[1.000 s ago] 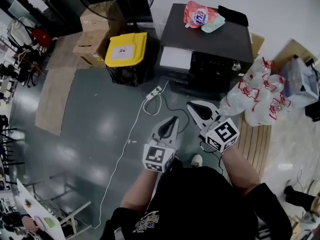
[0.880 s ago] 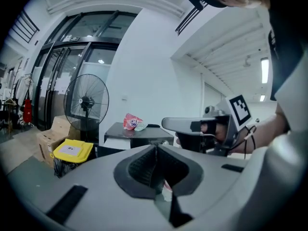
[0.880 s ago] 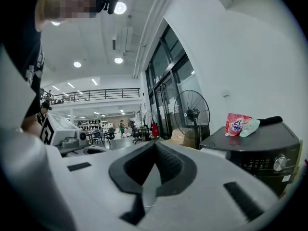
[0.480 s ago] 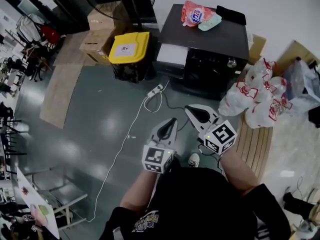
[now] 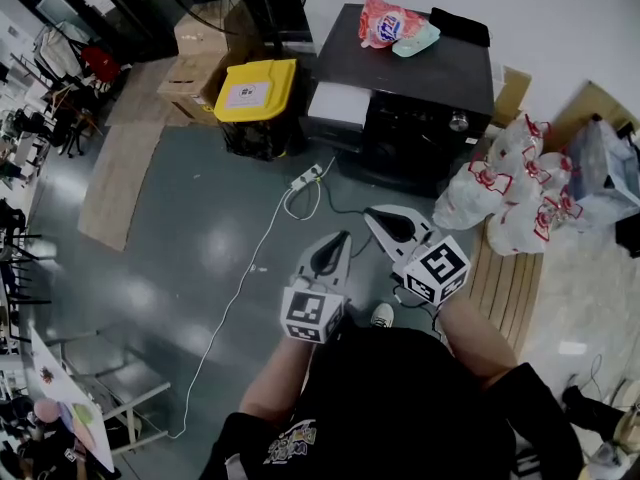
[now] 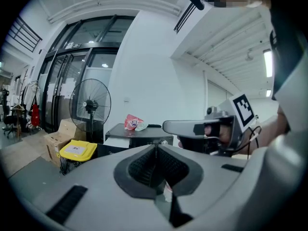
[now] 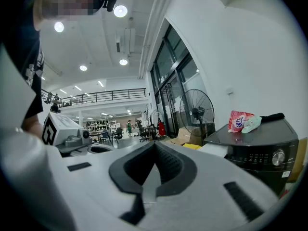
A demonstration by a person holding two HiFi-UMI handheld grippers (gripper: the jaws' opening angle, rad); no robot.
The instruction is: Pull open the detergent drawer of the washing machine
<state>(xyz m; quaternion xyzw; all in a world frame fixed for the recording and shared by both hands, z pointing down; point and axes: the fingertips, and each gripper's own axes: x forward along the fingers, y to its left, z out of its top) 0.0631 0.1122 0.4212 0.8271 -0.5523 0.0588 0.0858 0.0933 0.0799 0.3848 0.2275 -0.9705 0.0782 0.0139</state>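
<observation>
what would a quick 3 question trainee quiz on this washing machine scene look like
1. True or false: the left gripper is already gripping the washing machine.
2. Which of these lies on top of the machine? A) a pink bag B) a kettle C) a laptop
3. Fill in: in the head view, the bin to the left of the machine has a ____ lid.

Key: 1 false, its jaws are shut on nothing and well short of the machine; 2 A; 3 yellow.
</observation>
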